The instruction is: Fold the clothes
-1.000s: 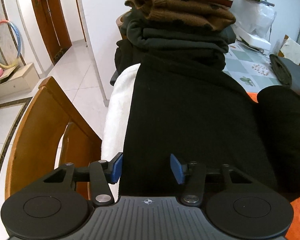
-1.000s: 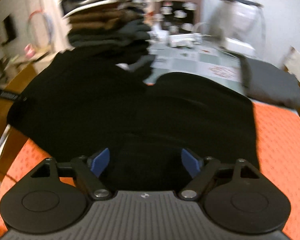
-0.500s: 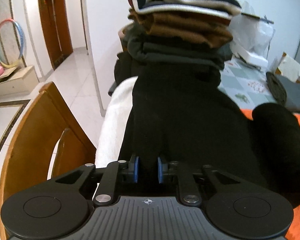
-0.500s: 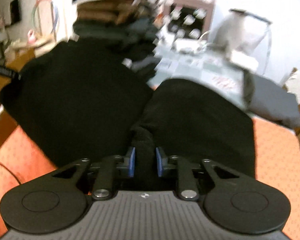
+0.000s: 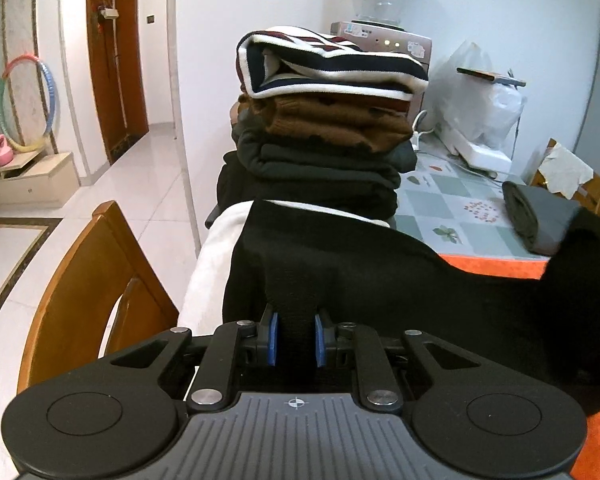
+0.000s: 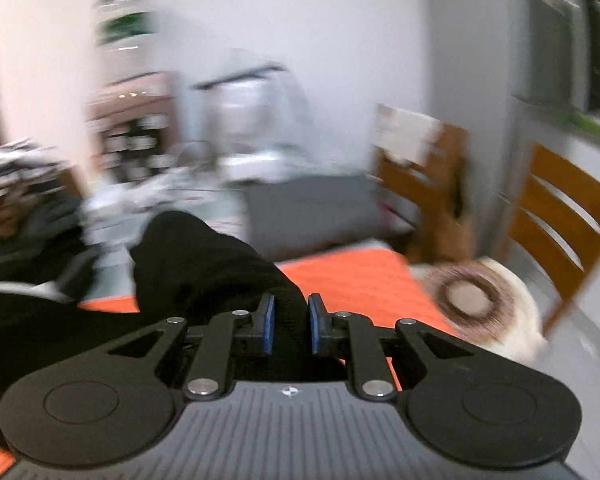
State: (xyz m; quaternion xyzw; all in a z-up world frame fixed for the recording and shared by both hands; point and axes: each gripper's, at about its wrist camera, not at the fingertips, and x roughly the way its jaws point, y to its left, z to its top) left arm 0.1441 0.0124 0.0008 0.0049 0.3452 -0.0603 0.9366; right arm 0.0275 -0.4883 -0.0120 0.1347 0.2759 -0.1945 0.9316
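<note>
The left gripper [image 5: 296,338] has its blue-padded fingers [image 5: 273,338] clamped on a bunched fold of the black garment [image 5: 364,280], which rises from between them and spreads ahead and to the right over the orange cover [image 5: 496,268] of the bench [image 5: 452,204]. The right gripper [image 6: 291,328] likewise pinches a ridge of the same black cloth between its fingers [image 6: 268,330]; from there the fabric runs ahead and off to the left.

The left wrist view is sharp. Straight ahead of the fingers it shows a stack of folded clothes [image 5: 328,136] with a striped sweater [image 5: 332,68] on top, a white fleecy item [image 5: 216,260] under the black garment's left edge, and a wooden chair [image 5: 84,296] to the left. Ahead and to the right lies a folded grey garment [image 5: 540,220] on the checked bench surface.

The right wrist view is heavily motion-blurred. Only it shows a pale round object with a brown ring [image 6: 472,300] to the right of the fingers and slatted wooden chairs [image 6: 560,216] beyond that; the stack appears there only as a smear at the far left.
</note>
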